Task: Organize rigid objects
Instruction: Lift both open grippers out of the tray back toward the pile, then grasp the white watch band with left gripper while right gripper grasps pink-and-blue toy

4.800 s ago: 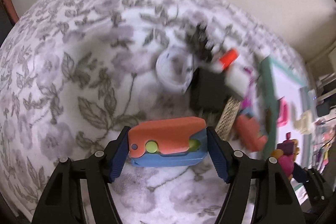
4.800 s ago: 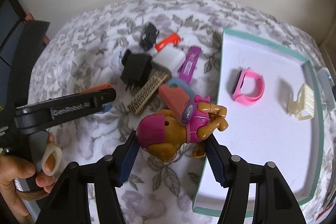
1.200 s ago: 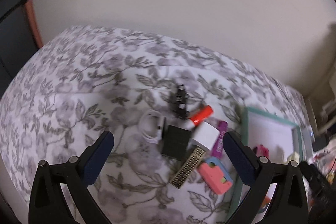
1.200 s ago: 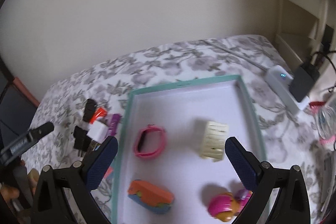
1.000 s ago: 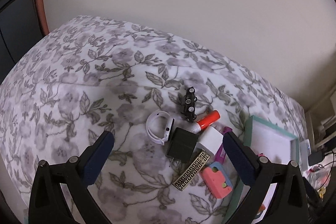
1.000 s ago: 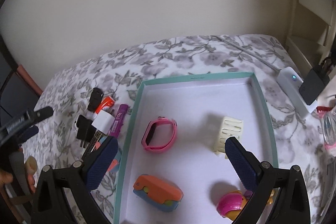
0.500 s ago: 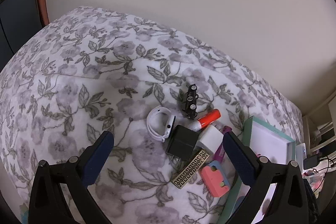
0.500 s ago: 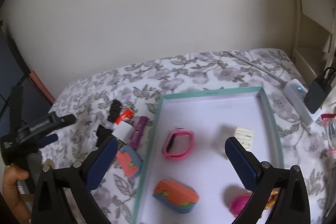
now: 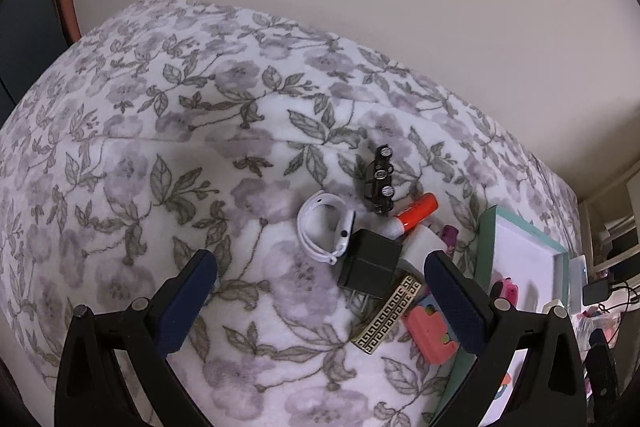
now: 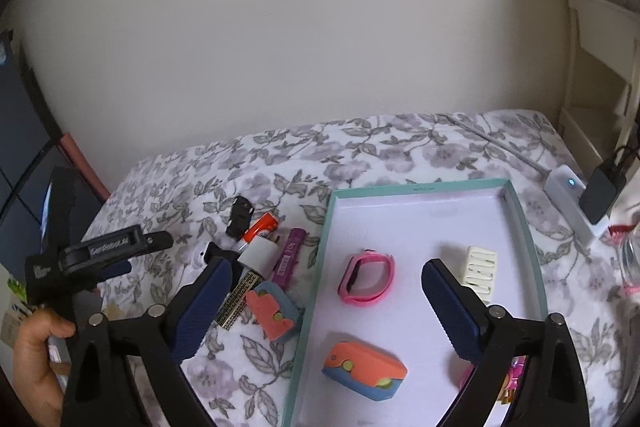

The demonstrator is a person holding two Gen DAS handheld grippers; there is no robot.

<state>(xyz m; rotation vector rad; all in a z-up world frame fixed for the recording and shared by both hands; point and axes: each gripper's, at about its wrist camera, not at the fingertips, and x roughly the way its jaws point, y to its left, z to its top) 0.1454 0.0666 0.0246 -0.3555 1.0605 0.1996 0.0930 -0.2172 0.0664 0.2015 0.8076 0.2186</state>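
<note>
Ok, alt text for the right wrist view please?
Open right gripper hovers over a teal-rimmed white tray holding a pink watch, cream hair clip and orange-blue toy; more clutter lies left on the floral blanket.

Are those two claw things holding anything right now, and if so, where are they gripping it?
Nothing is held. The left gripper and the right gripper are both open and empty.

Plain cream wall (image 10: 304,27), floral bedspread (image 9: 168,155), white shelving (image 10: 596,83)
</note>
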